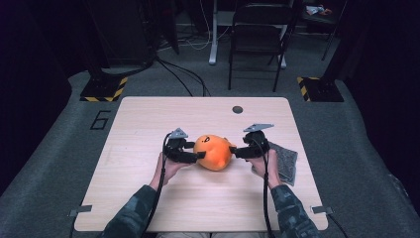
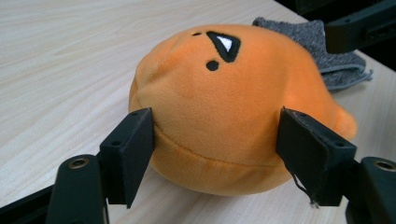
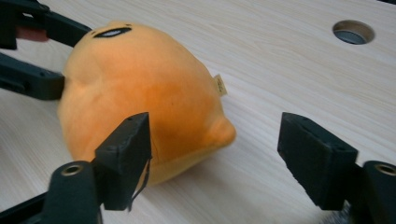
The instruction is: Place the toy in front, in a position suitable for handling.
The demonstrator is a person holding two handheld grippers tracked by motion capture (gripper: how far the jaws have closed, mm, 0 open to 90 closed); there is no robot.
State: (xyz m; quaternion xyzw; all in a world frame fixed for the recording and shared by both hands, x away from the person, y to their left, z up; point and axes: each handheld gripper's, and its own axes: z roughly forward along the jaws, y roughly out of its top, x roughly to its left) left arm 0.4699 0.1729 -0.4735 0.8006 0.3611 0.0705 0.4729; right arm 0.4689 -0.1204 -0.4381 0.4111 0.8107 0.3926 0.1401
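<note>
An orange plush toy [image 1: 214,151] with a black stitched face lies at the middle of the wooden table [image 1: 148,124]. My left gripper [image 1: 198,150] comes at it from the left. In the left gripper view both pads [image 2: 135,140] press against the sides of the plush [image 2: 224,107], which fills the gap of the gripper [image 2: 217,144]. My right gripper [image 1: 234,151] stands at the toy's right end. In the right gripper view its jaws [image 3: 219,149] are spread wide: one pad lies in front of the plush [image 3: 140,98], the other stands well clear over bare wood.
A grey knitted cloth [image 1: 285,161] lies on the table just right of the right hand. A round cable hole [image 1: 237,109] sits near the table's far edge. A black chair [image 1: 257,29] and cables stand on the floor beyond.
</note>
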